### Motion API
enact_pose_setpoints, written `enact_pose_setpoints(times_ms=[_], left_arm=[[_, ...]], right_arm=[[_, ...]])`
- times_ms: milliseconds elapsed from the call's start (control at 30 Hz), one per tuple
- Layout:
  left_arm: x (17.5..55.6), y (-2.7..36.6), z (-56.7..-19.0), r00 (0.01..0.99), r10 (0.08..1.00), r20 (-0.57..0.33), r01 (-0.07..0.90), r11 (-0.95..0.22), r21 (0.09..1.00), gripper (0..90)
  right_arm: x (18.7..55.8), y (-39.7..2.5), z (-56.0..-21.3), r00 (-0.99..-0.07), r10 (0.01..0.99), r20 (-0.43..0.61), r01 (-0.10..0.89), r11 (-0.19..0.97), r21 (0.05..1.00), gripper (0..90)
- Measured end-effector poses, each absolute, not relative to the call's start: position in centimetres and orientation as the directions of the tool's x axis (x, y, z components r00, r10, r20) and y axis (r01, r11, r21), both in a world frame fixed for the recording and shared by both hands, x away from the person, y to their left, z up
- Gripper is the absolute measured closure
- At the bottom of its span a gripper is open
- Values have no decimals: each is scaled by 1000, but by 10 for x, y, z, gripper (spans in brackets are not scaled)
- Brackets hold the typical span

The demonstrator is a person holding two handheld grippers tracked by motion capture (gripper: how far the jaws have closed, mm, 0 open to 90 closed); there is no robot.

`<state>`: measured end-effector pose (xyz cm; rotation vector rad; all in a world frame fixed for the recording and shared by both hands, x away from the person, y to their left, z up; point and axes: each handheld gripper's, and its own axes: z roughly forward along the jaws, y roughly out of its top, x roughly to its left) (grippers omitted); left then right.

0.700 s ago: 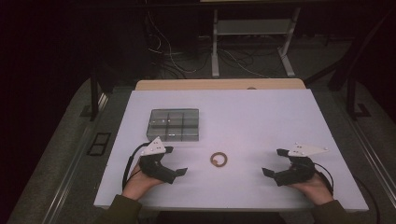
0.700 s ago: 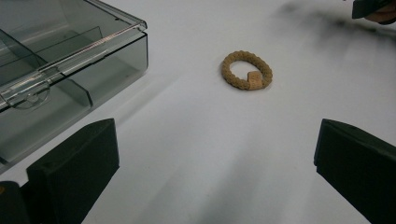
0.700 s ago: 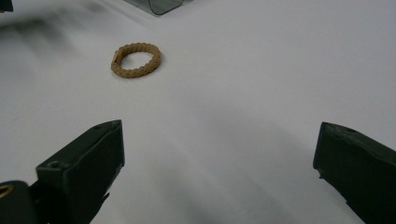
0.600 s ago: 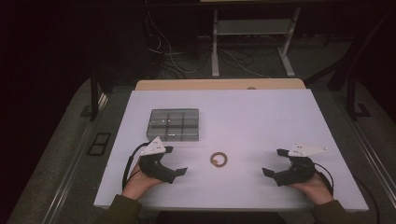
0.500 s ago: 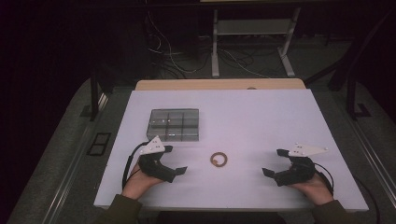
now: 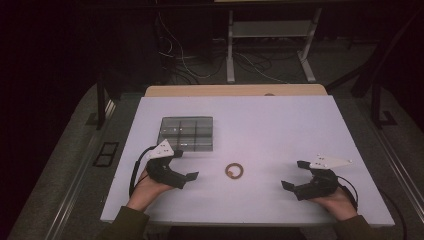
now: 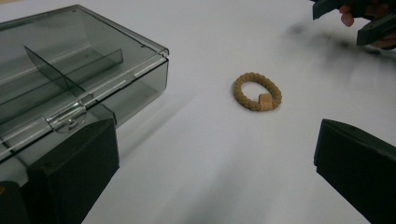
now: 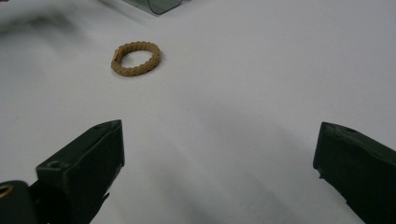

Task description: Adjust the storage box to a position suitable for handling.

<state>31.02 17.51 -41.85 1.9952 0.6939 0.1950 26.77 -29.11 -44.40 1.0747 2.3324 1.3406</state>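
White table [image 6: 280,125], clear divided box [image 6: 187,133] at 10 o'clock from centre, lid closed and latched. Braided tan ring [image 6: 234,171] lies flat at 6 o'clock from centre, between the two grippers, touching neither.

Risks, my read: the ring is thin and flat on a smooth top, so a shallow pinch could skid it away or flip it. The latched lid means the box needs opening first; a one-sided push could slide the box.

Left gripper [image 6: 183,165] at 8 o'clock: jaws spread wide, empty, beside the box's near edge. Right gripper [image 6: 296,175] at 4 o'clock: wide, holding nothing.
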Motion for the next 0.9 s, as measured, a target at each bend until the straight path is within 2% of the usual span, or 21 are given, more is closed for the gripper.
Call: enact_pose_setpoints(times_ms=[900], left_arm=[[339, 194, -401, 783, 605, -143, 387, -294, 874, 0]], right_arm=[[268, -291, -444, -704, 695, 148, 476, 307, 824, 15]])
